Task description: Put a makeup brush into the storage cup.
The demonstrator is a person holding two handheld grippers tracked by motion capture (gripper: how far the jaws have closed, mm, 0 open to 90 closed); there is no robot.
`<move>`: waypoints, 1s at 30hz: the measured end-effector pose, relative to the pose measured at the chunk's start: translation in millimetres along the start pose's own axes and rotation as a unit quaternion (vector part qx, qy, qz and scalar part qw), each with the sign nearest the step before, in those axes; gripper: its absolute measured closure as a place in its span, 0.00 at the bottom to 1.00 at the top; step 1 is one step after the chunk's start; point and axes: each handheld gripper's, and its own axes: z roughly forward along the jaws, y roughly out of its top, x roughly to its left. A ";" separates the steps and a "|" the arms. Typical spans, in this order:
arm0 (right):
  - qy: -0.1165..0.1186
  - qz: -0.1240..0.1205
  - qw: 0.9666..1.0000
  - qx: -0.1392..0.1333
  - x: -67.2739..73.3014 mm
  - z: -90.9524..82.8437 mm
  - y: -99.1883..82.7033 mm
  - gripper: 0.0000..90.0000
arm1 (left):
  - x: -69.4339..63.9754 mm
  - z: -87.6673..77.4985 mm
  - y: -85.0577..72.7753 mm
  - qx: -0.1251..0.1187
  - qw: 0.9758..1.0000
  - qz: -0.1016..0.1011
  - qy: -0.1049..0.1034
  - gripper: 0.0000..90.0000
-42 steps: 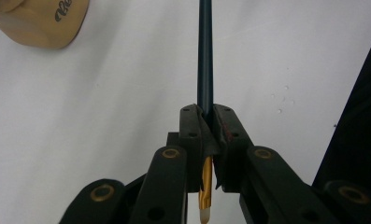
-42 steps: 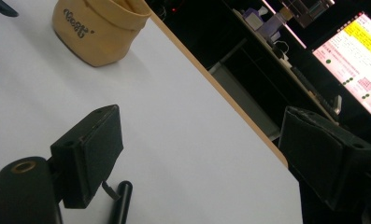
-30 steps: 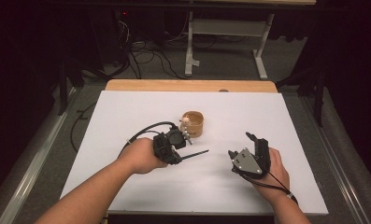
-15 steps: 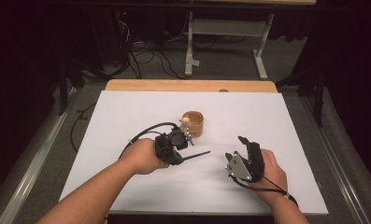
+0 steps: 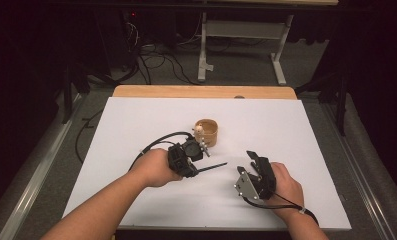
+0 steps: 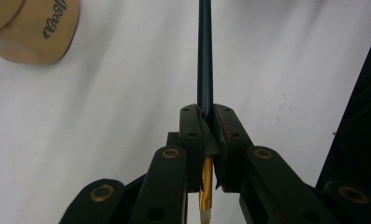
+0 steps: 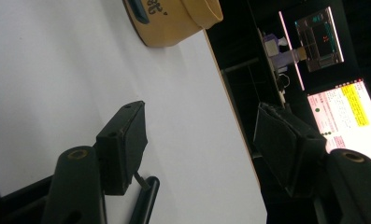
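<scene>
Clamping a thin dark pen (image 5: 212, 166) between its jaws, the left gripper (image 5: 188, 157) sits near the middle of the table (image 5: 136, 120), a little toward the near edge. In the left gripper view the pads are pressed tight on the pen (image 6: 204, 56), whose dark shaft runs straight out ahead over the white surface while a gold-coloured end pokes back between the jaw arms. From the high view the pen points toward the right gripper (image 5: 253, 162), its tip stopping short of it, not touching.

A small tan wooden cup (image 5: 206, 131) stands upright just beyond the left gripper, toward the far edge and roughly midway between the left and right edges. Printed lettering shows on its side in the left gripper view (image 6: 33, 28). It also appears at the top of the right gripper view (image 7: 174, 18).

The right gripper lies near the near edge, right of centre, held in the person's right hand (image 5: 283, 185). Its jaws stand apart with nothing between them; they have just been closing. The table's bare white top shows through the gap.
</scene>
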 end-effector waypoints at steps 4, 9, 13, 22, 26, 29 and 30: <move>-0.001 -0.009 1.000 0.002 3.4 -0.8 2.8 0.44 | -0.3 0.5 0.6 0.000 1.000 0.001 -0.001 0.92; 0.005 -0.017 1.000 -0.003 6.6 -1.1 6.0 0.49 | -0.5 2.0 1.7 0.003 1.000 0.004 -0.001 0.92; 0.008 -0.020 1.000 -0.004 9.6 -1.7 8.4 0.52 | -1.6 3.6 3.7 0.005 1.000 0.006 -0.003 0.92; 0.017 -0.040 0.999 -0.015 13.4 -1.7 13.1 0.59 | -5.0 6.2 10.1 0.005 1.000 0.012 0.000 0.92; 0.020 -0.048 0.998 -0.018 14.4 -2.1 15.4 0.61 | -5.6 7.2 12.1 0.007 1.000 0.016 0.000 0.92; 0.022 -0.052 0.998 -0.022 15.6 -2.3 17.3 0.62 | -5.7 7.9 13.2 0.008 1.000 0.016 0.000 0.92; 0.023 -0.054 0.998 -0.024 16.0 -2.0 17.9 0.62 | -5.8 8.2 13.5 0.008 1.000 0.016 0.001 0.92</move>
